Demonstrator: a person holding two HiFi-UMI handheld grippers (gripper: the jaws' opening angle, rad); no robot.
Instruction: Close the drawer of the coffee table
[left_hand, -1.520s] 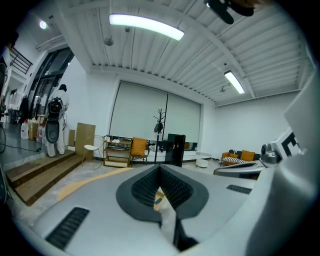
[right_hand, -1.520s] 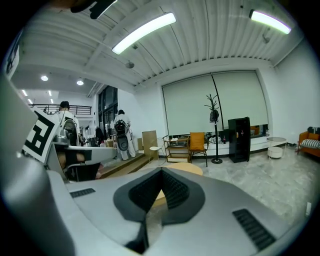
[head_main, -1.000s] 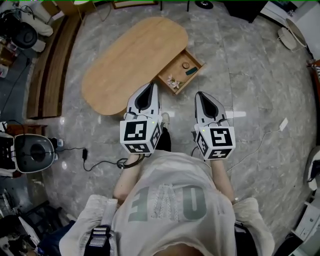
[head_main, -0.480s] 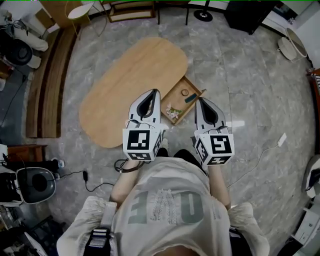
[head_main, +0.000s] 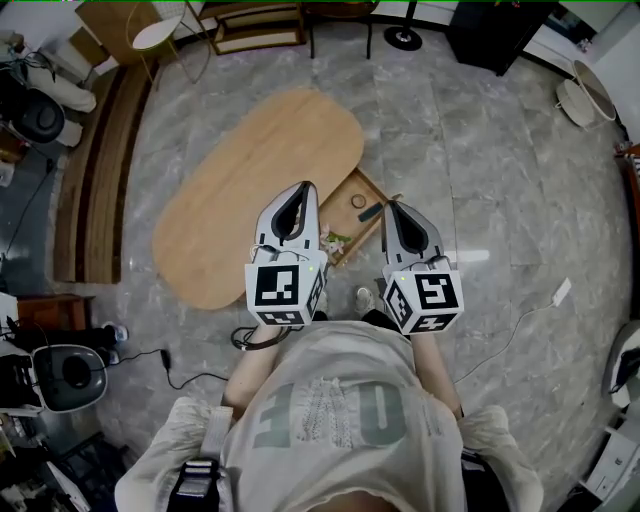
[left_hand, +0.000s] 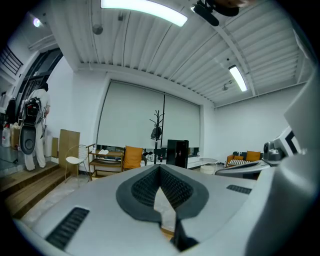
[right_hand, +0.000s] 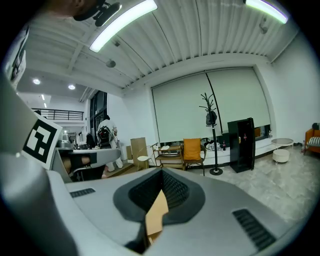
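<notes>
In the head view the oval wooden coffee table (head_main: 250, 190) stands on the marble floor, and its drawer (head_main: 343, 229) is pulled out on the near right side. Inside lie a small round piece (head_main: 358, 201), a dark green piece (head_main: 371, 212) and some pale pink bits (head_main: 333, 242). My left gripper (head_main: 304, 190) is shut and empty, its tip over the table's edge just left of the drawer. My right gripper (head_main: 391, 207) is shut and empty, its tip at the drawer's right corner. In each gripper view, left (left_hand: 160, 168) and right (right_hand: 161, 173), the jaws meet, with wood showing below them.
A long wooden bench (head_main: 100, 160) runs along the left. A black cable (head_main: 190, 345) and a round appliance (head_main: 62, 372) lie at the near left, a white cable (head_main: 530, 300) at the right. A chair (head_main: 158, 32) and a low shelf (head_main: 255, 25) stand beyond the table.
The person has stepped closer to the table. Both grippers have moved forward together, so the open drawer now lies between their tips instead of ahead of them. Both stayed shut.
</notes>
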